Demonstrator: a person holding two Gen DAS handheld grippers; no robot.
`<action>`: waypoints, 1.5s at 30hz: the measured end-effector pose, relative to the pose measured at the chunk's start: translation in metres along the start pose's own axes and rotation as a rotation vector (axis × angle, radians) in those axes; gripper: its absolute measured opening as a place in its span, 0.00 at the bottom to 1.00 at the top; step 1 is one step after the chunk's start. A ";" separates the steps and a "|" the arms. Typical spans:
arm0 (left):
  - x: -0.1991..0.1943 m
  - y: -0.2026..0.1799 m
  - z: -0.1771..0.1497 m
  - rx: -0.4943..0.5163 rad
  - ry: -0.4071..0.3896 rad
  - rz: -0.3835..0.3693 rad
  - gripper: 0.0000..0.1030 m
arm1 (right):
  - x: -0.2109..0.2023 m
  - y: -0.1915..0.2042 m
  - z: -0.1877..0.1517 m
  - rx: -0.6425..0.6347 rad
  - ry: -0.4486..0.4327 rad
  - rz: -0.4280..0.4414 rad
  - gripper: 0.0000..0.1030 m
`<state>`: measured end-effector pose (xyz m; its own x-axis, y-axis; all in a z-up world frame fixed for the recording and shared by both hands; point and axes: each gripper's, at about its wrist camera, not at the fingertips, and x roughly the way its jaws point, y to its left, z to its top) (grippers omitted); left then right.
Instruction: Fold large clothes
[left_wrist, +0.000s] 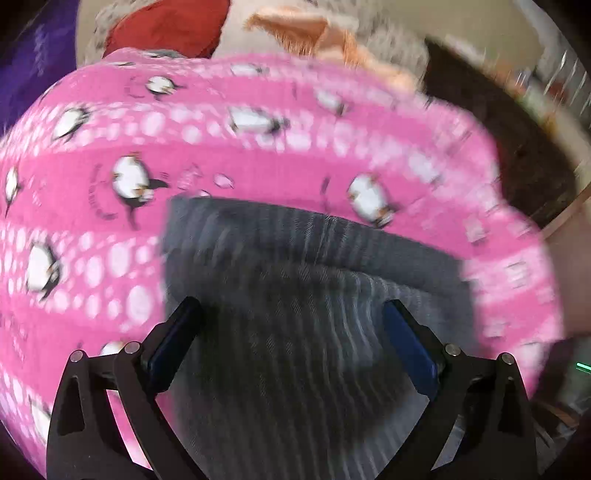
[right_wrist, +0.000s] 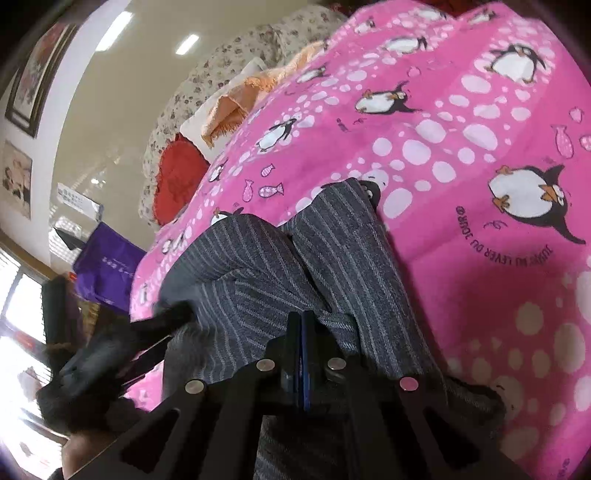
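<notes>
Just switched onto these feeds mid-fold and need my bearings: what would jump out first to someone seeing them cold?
The bright pink penguin-print sheet fills most of both views. On it lies the grey striped garment, bunched in folds; the right gripper is shut on its cloth, while the left gripper is open just over it. Beyond the sheet's far edge sit a red cushion and an orange fringed cloth.

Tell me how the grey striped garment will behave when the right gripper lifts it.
The grey striped garment probably droops: it already lies in soft folds on the pink penguin sheet. The woven fabric looks fairly heavy, so it should hang rather than flutter. The right gripper, shut on one edge, would likely leave the rest trailing.
</notes>
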<state>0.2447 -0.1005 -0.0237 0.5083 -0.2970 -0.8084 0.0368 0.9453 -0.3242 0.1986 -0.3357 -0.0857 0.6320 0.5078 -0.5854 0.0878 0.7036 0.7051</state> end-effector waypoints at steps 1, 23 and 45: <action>-0.019 0.009 -0.003 -0.021 -0.024 -0.047 0.96 | -0.012 0.002 0.006 0.020 0.027 -0.017 0.04; -0.043 0.041 -0.139 0.169 -0.051 -0.218 1.00 | -0.074 -0.045 -0.045 -0.113 0.152 0.201 0.87; -0.046 0.040 -0.126 0.094 -0.041 -0.256 0.67 | -0.027 0.005 -0.048 -0.561 0.156 0.067 0.74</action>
<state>0.1144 -0.0662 -0.0616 0.5065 -0.5241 -0.6846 0.2475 0.8490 -0.4668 0.1448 -0.3223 -0.0854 0.4975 0.5978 -0.6286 -0.3969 0.8012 0.4478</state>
